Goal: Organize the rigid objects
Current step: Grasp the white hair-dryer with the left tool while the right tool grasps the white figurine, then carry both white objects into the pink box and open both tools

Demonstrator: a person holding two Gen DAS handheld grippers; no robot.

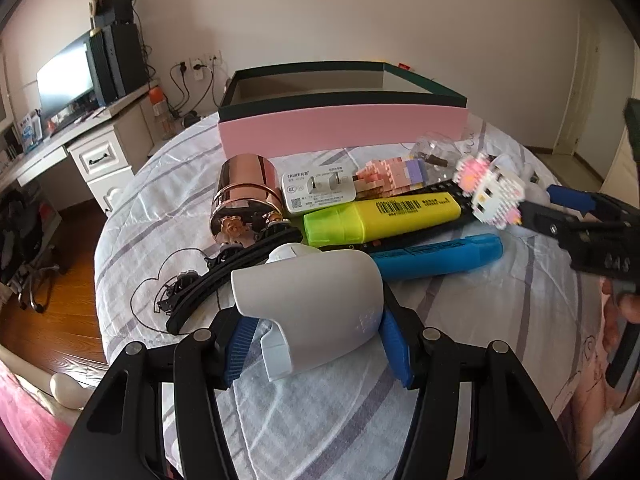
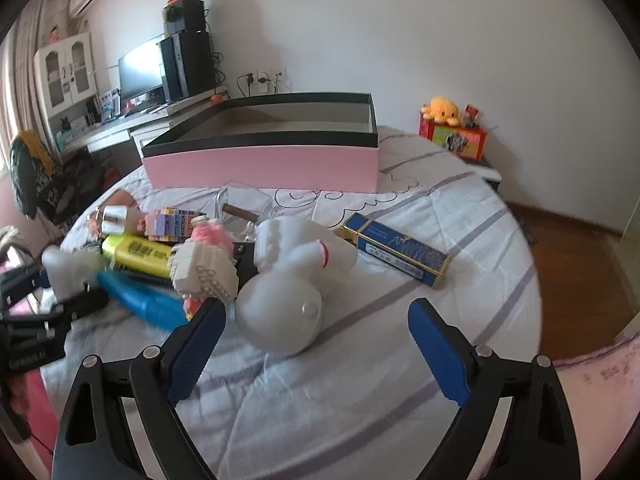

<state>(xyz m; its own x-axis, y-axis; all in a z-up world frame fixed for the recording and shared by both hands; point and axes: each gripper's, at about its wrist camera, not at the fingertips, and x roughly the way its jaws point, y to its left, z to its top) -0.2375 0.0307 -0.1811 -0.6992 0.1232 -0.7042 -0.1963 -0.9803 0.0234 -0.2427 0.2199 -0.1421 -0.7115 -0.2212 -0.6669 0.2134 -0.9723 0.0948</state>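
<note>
My left gripper (image 1: 316, 344) is shut on a grey plastic device (image 1: 316, 300) at the near edge of a pile on the bed. Behind it lie a yellow highlighter (image 1: 380, 218), a blue marker (image 1: 436, 258), a white charger (image 1: 318, 192), a rose-gold canister (image 1: 246, 196), a pastel brick toy (image 1: 392, 174) and a black hair clip (image 1: 224, 276). My right gripper (image 2: 318, 340) is open around a white round figurine (image 2: 292, 292), its left finger beside a pink-white brick toy (image 2: 204, 264). The right gripper also shows in the left wrist view (image 1: 536, 208).
An open pink box with a dark rim (image 2: 260, 160) stands behind the pile. A blue-and-gold flat box (image 2: 396, 250) lies to the right. A desk with a monitor (image 2: 140, 72) stands at the left. Wooden floor (image 2: 576, 276) lies past the bed's right edge.
</note>
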